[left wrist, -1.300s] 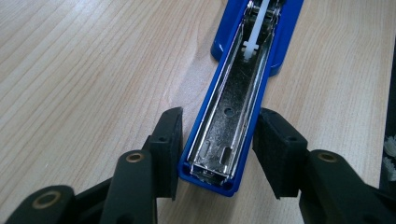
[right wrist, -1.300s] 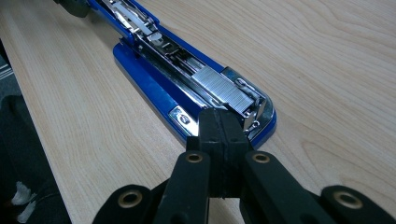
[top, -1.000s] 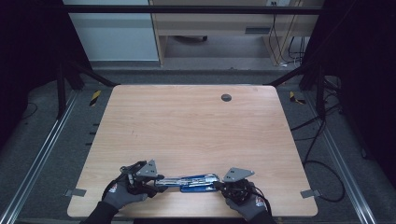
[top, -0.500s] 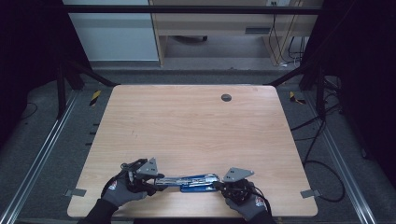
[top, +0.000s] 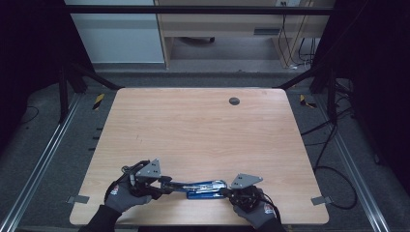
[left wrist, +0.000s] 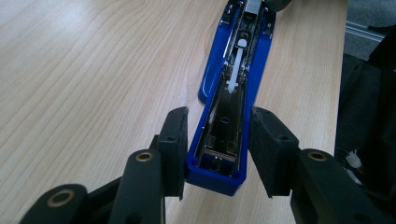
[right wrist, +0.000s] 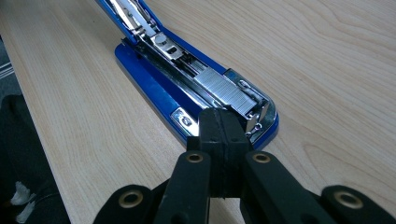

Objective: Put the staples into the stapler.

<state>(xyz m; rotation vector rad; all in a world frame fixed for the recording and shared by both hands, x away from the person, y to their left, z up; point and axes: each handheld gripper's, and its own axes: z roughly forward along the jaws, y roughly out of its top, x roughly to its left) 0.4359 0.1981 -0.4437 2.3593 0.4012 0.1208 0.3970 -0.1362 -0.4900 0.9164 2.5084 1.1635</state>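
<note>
A blue stapler [top: 203, 186] lies swung open flat near the table's front edge. Its cover arm [left wrist: 233, 84] points left and its base [right wrist: 154, 88] lies to the right. My left gripper [top: 167, 183] straddles the free end of the cover. Its jaws have just been closing, and the blue end sits between the pads [left wrist: 175, 140]; the left pad is against it and the right pad stands a sliver off. My right gripper [right wrist: 219, 126] is shut, its tips resting at the front end of the magazine beside a strip of staples [right wrist: 224, 91].
The wooden table [top: 203, 130] has a round cable grommet [top: 234, 101] at its far middle. Metal rails [top: 43, 159] run along both sides, with cables on the floor at the right. The stapler lies close to the front edge.
</note>
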